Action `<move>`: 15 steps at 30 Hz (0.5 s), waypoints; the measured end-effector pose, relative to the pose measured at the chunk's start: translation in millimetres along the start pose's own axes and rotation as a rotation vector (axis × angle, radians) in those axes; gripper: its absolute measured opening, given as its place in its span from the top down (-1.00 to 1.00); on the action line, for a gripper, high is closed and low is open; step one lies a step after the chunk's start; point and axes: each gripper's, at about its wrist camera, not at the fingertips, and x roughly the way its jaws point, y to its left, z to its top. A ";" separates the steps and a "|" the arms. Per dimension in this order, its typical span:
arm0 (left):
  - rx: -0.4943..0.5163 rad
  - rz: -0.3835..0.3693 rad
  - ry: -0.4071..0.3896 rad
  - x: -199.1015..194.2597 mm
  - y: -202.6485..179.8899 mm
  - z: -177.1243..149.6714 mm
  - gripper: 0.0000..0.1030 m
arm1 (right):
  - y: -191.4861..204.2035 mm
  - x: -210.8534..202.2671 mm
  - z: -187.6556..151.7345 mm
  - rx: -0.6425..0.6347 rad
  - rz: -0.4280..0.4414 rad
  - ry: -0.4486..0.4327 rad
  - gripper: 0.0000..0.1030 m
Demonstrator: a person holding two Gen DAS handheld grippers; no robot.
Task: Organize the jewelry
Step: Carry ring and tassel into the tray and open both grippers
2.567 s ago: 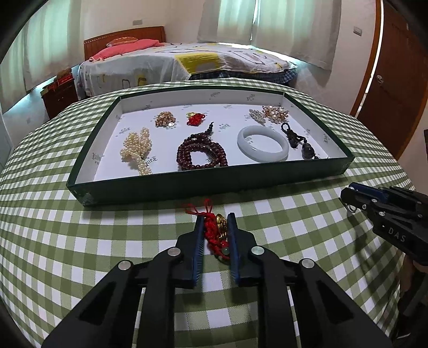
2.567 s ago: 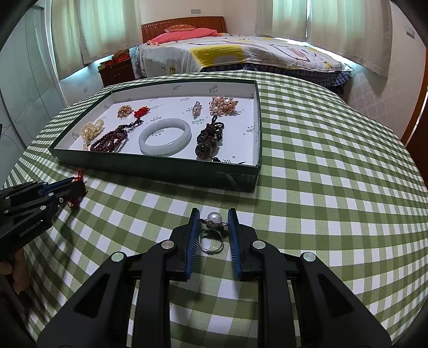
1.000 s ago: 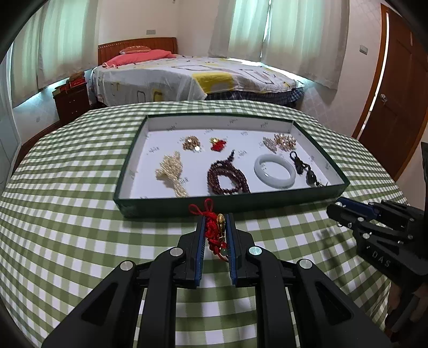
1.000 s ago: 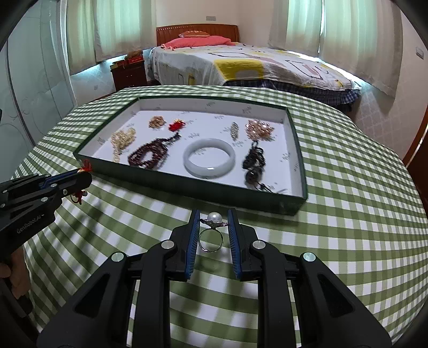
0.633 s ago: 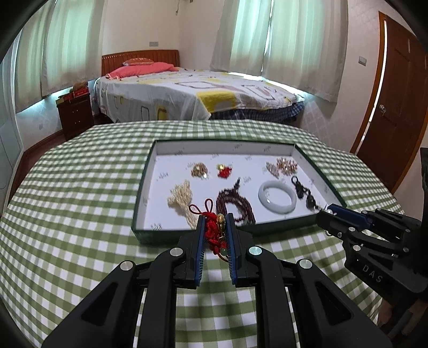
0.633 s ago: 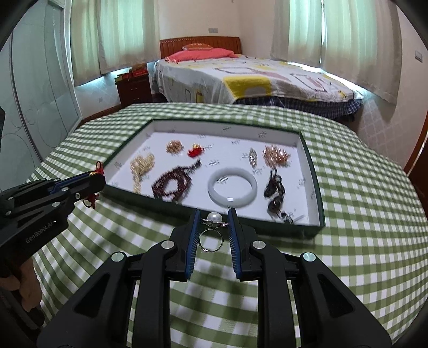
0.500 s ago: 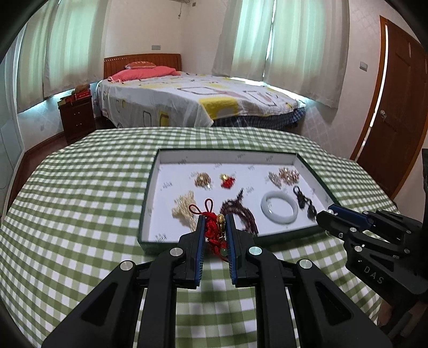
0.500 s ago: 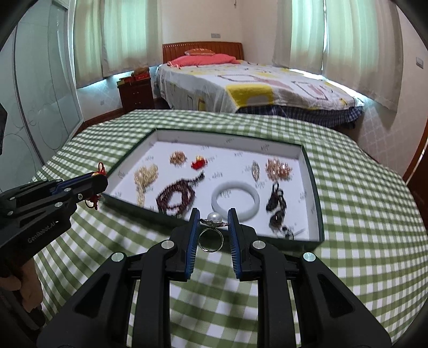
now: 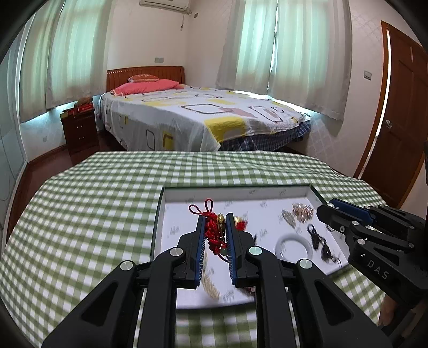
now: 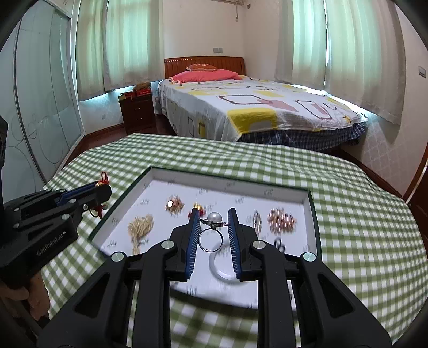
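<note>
Left wrist view. Surface (image 9: 88, 203): round, under green-and-white check cloth. Room: bed (image 9: 187, 117) with patterned sheet and pink pillow beyond the surface; dark nightstand (image 9: 80, 131) left of the bed; pale curtains (image 9: 291, 50) over the windows; air conditioner (image 9: 165, 4) high on the wall; brown door (image 9: 401, 117) at right. Tray (image 9: 235, 191): green rim, white floor, on the surface. In it, blurred: white bangle (image 9: 294, 247); dark bead piece (image 9: 321, 246) just right of the bangle; pinkish cluster (image 9: 302, 210) toward the far right corner; gold beaded piece (image 9: 211, 286) near the front wall. Left tongs (image 9: 215, 241): held level above the tray's left half, closed on a red knot charm (image 9: 214, 233) with a gold bead; its loops stick out past the tips. Right tongs (image 9: 330, 214): enter from the right edge over the tray's right end, seen side-on

Right wrist view. Same check cloth, bed, nightstand, curtains; sliding glass panel (image 10: 40, 107) at left. Tray rim (image 10: 227, 179) ahead and below. Inside, blurred: gold cluster (image 10: 140, 227) at left; round gold-brown piece (image 10: 175, 204) behind it; pinkish cluster (image 10: 282, 220) at right; narrow silver piece (image 10: 256, 220) beside that; bangle (image 10: 222, 265) partly hidden behind the tongs. Right tongs (image 10: 213, 238): held over the tray's middle, closed on a pearl ring (image 10: 212, 233), gripped at its ornate setting, pearl up, band hanging between the pads. Left tongs (image 10: 103, 191): at left, above the cloth just outside the tray's left wall, red cord showing at the tips
</note>
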 end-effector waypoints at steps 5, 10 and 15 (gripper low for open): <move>-0.010 0.009 0.000 24.3 5.2 17.4 0.70 | -7.2 23.3 19.5 0.013 0.004 -0.014 0.59; -0.002 0.029 0.022 51.8 7.7 25.6 0.70 | -14.0 50.5 27.7 0.024 0.003 0.004 0.59; -0.026 0.027 0.128 88.2 16.9 19.0 0.70 | -23.0 85.7 22.9 0.041 0.001 0.077 0.59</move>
